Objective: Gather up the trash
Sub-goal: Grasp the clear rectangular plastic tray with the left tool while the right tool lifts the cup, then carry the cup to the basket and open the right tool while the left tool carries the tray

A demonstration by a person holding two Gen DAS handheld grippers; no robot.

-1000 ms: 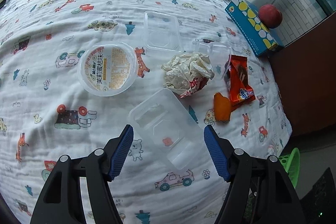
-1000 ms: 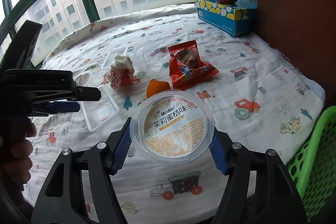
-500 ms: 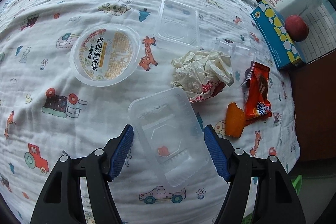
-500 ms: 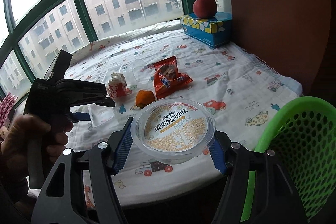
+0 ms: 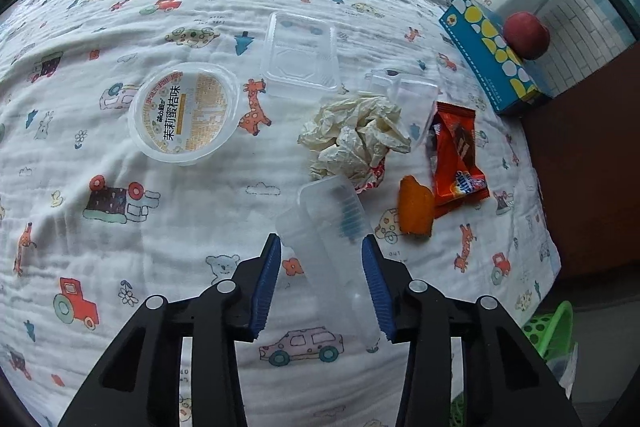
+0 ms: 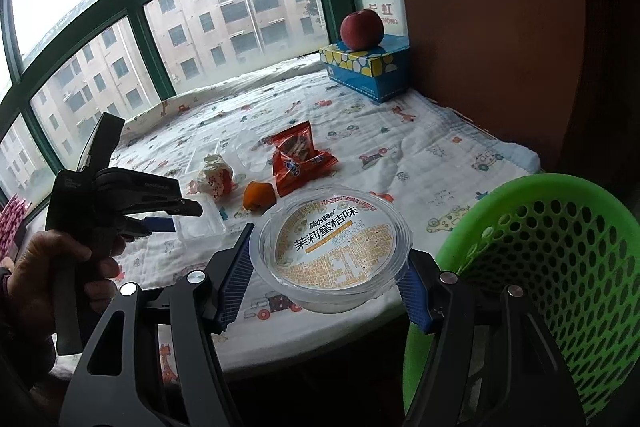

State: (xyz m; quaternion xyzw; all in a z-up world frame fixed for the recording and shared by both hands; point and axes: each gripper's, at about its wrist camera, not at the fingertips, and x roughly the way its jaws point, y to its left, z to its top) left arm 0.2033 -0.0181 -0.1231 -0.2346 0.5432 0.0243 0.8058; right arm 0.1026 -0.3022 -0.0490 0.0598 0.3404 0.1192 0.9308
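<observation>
In the left wrist view my left gripper [image 5: 320,242] points down at the cartoon-print cloth. Its jaws are closing, and both blue pads press on a clear plastic tray [image 5: 332,227] that stands tipped up on edge between them. In the right wrist view, my right gripper [image 6: 330,259] is shut on a round clear cup with a printed lid [image 6: 334,247]. It holds the cup in the air by the table's front edge, just left of a green mesh basket [image 6: 540,267]. The left gripper [image 6: 176,219] and the hand [image 6: 48,267] holding it show at the left.
On the cloth lie a second round cup [image 5: 184,117], another clear tray [image 5: 300,57], crumpled paper [image 5: 356,139], a small clear cup [image 5: 416,99], an orange snack wrapper [image 5: 456,155] and orange peel [image 5: 416,211]. A blue tissue box [image 5: 488,55] bearing an apple [image 5: 526,35] stands by the brown wall.
The left jaws have closed in on the clear tray, which went from lying flat to standing on edge. The right gripper carried its cup back and up, bringing the green basket into view.
</observation>
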